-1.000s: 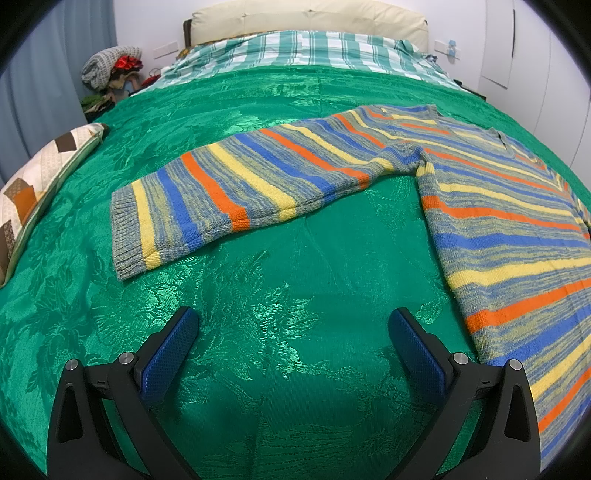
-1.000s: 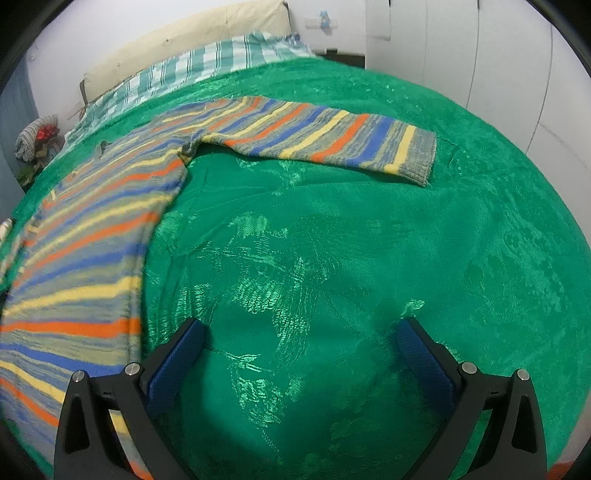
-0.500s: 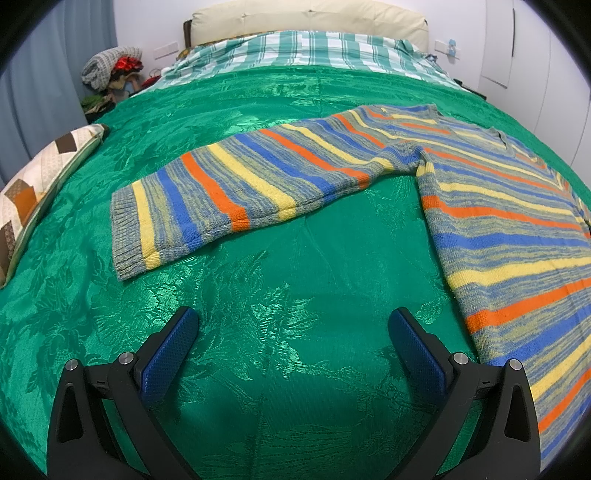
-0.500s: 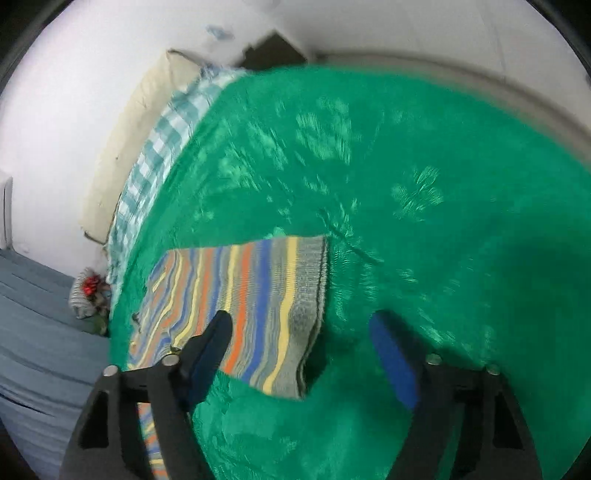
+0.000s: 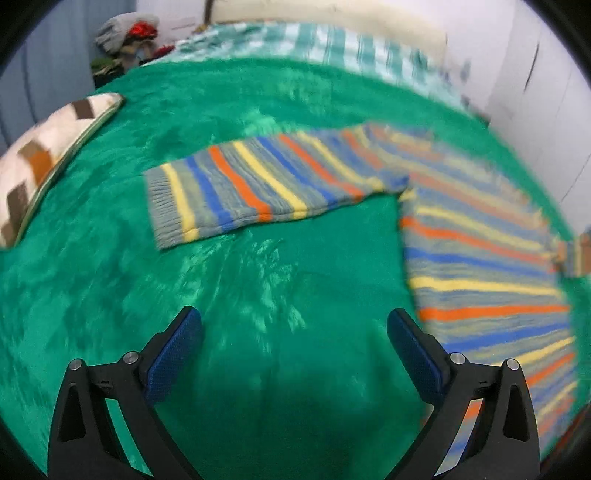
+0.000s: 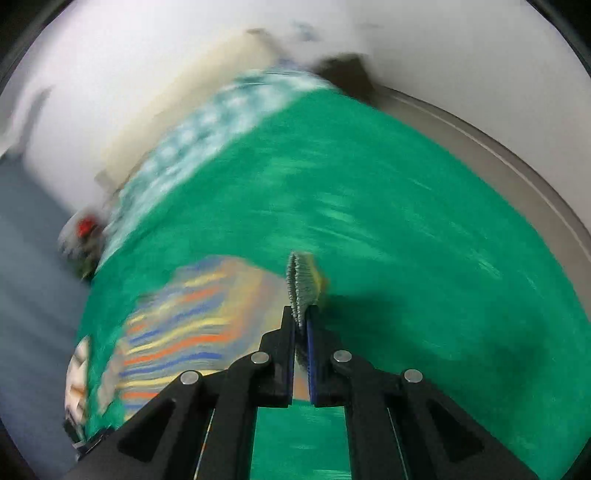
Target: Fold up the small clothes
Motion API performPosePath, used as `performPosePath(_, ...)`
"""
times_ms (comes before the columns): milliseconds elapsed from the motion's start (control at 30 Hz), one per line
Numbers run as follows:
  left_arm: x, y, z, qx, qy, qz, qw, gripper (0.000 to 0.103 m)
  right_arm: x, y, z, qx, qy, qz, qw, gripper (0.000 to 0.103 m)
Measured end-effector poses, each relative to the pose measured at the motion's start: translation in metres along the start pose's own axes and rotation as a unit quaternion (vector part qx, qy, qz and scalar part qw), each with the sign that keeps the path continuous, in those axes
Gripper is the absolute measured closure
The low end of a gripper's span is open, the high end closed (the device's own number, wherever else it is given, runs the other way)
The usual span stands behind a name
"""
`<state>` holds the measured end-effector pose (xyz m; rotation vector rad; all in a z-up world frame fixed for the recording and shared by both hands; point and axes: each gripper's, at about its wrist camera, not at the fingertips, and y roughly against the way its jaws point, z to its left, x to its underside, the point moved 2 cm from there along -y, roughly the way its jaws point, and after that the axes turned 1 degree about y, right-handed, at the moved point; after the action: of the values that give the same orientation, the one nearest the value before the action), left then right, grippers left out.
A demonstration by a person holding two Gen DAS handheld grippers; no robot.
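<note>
A striped knit sweater [image 5: 480, 258] in grey, blue, orange and yellow lies flat on the green bedspread [image 5: 258, 110]. Its one sleeve [image 5: 251, 188] stretches left, ahead of my left gripper [image 5: 293, 317], which hangs open above bare bedspread with nothing between its blue pads. In the right wrist view my right gripper [image 6: 301, 314] has its jaws closing tight on the grey ribbed cuff [image 6: 301, 280] of the other sleeve, lifted off the bed. The blurred sweater body [image 6: 177, 332] lies to its left.
A brown-and-cream patterned cushion [image 5: 44, 158] lies at the bed's left edge. A checked blanket [image 5: 332, 40] and a pale pillow are at the head. A heap of clothes [image 5: 129, 33] sits beyond the far left corner. White cupboards stand on the right.
My right gripper went to the far sleeve's cuff, shut on it and is lifting it toward the sweater body. My left gripper rose and drew back a little, still open.
</note>
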<state>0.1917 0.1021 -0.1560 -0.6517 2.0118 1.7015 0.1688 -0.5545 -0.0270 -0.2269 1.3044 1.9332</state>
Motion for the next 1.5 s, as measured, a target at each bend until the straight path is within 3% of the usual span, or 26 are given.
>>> performPosePath(133,0.023,0.021,0.014,0.007,0.033,-0.044,0.9985,0.002,-0.017,-0.034,0.13,-0.096,0.066,0.035,0.993,0.098)
performPosePath(233,0.039,0.016,0.029,0.014,0.062,-0.035,0.9973,0.002,-0.011,-0.086,0.203,-0.142,0.089,0.061,0.984,0.093)
performPosePath(267,0.042,0.012,0.033,0.015,0.07,-0.027,0.9971,0.002,-0.006,-0.108,0.22,-0.165,0.084,0.082,0.979,0.074)
performPosePath(300,0.043,0.01,0.037,0.017,0.074,-0.023,0.9968,0.002,0.004,-0.126,0.229,-0.181,0.073,0.107,0.975,0.038)
performPosePath(333,0.041,0.011,0.041,0.02,0.076,-0.025,0.9966,0.002,0.01,-0.14,0.234,-0.195,0.056,0.124,0.971,0.033)
performPosePath(433,0.037,0.015,0.046,0.025,0.091,-0.036,0.9949,0.002,0.015,-0.151,0.234,-0.217,0.044,0.122,0.968,0.034)
performPosePath(533,0.034,0.012,0.049,0.03,0.11,-0.034,0.9929,0.001,0.016,-0.152,0.208,-0.201,0.032,0.129,0.97,0.034)
performPosePath(633,0.034,0.005,0.042,0.02,0.096,-0.033,0.9946,0.001,0.032,-0.164,0.181,-0.188,0.004,0.163,0.968,0.034)
performPosePath(700,0.036,0.003,0.036,0.001,0.073,-0.032,0.9968,0.001,0.053,-0.187,0.144,-0.146,-0.026,0.196,0.969,0.04)
performPosePath(733,0.038,0.003,0.034,-0.004,0.063,-0.032,0.9975,0.001,0.066,-0.2,0.121,-0.078,-0.021,0.212,0.974,0.043)
performPosePath(767,0.04,0.002,0.031,-0.011,0.052,-0.031,0.9981,0.001,0.075,-0.205,0.102,-0.019,-0.017,0.219,0.975,0.063)
performPosePath(800,0.041,0.002,0.031,-0.014,0.047,-0.03,0.9984,0.001,0.081,-0.204,0.083,0.005,-0.029,0.21,0.977,0.1)
performPosePath(833,0.042,0.002,0.03,-0.017,0.043,-0.029,0.9985,0.001,0.081,-0.197,0.073,0.013,-0.041,0.195,0.98,0.102)
performPosePath(933,0.043,0.0,0.03,-0.022,0.043,-0.03,0.9984,0.001,0.076,-0.159,0.076,0.012,-0.004,0.132,0.991,0.094)
performPosePath(1033,0.043,-0.004,0.027,-0.033,0.034,-0.029,0.9985,0.001,0.09,-0.143,0.1,-0.081,0.018,0.158,0.984,0.091)
performPosePath(1100,0.045,-0.006,0.025,-0.043,0.022,-0.029,0.9984,0.001,0.118,-0.142,0.11,-0.107,0.032,0.197,0.974,0.074)
performPosePath(1200,0.049,-0.005,0.023,-0.047,0.006,-0.029,0.9985,0.001,0.164,-0.145,0.096,-0.053,0.049,0.244,0.967,0.072)
performPosePath(1267,0.052,-0.004,0.024,-0.043,0.002,-0.028,0.9987,0.001,0.179,-0.126,0.079,-0.003,0.071,0.214,0.974,0.088)
performPosePath(1367,0.053,-0.005,0.024,-0.046,0.001,-0.028,0.9986,0.001,0.184,-0.082,0.079,0.055,0.1,0.154,0.981,0.081)
performPosePath(1433,0.055,-0.005,0.024,-0.052,-0.001,-0.029,0.9982,0.0,0.197,-0.055,0.095,0.015,0.113,0.147,0.982,0.078)
performPosePath(1500,0.056,-0.005,0.023,-0.059,-0.006,-0.032,0.9977,0.0,0.215,-0.037,0.111,-0.017,0.127,0.155,0.979,0.063)
